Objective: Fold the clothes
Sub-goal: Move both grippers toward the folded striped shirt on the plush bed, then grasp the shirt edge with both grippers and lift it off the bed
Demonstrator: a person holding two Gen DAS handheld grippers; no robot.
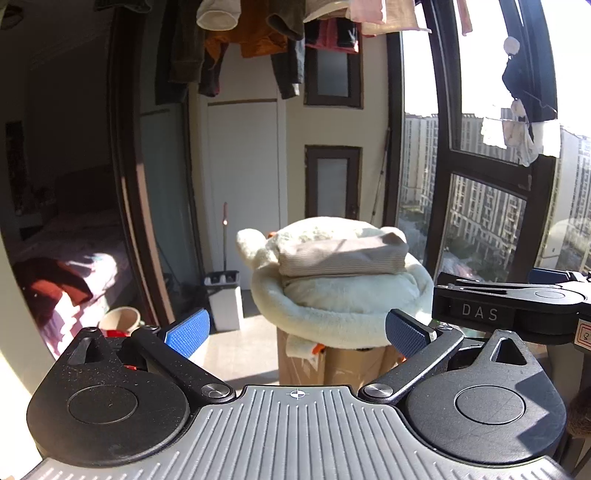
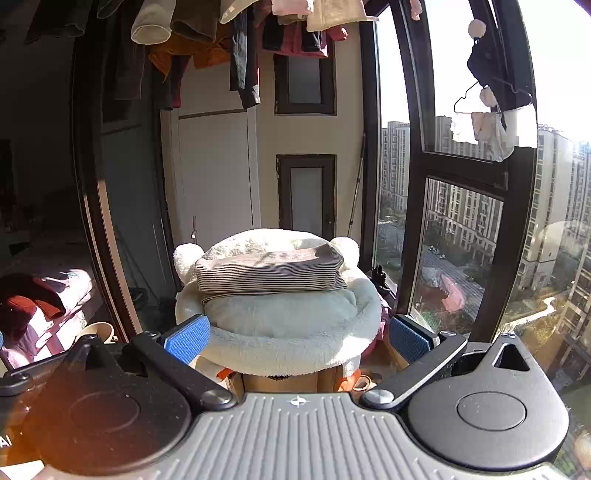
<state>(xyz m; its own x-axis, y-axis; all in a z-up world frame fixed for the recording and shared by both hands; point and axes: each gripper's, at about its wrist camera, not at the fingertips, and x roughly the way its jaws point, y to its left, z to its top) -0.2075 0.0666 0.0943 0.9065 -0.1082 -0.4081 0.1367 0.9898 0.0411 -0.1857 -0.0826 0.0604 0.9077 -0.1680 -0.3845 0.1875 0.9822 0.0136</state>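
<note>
A folded striped garment [image 1: 341, 256] lies on a fluffy pale-green cushion bed [image 1: 332, 314] that rests on cardboard boxes [image 1: 332, 363]. It shows in the right wrist view too, striped garment [image 2: 269, 271] on the cushion bed [image 2: 280, 325]. My left gripper [image 1: 297, 330] is open and empty, in front of the cushion. My right gripper [image 2: 297, 336] is open and empty, its blue pads either side of the cushion's front edge. The right gripper's body [image 1: 509, 306] shows at the right of the left wrist view.
Clothes hang on a rail overhead [image 1: 258, 33] and by the window [image 1: 524, 110]. A large window [image 2: 461, 206] is at the right. A sliding door frame [image 1: 129, 184] stands at the left, with a bed and clothes [image 1: 62, 284] behind it. A mop bucket [image 1: 225, 295] stands on the floor.
</note>
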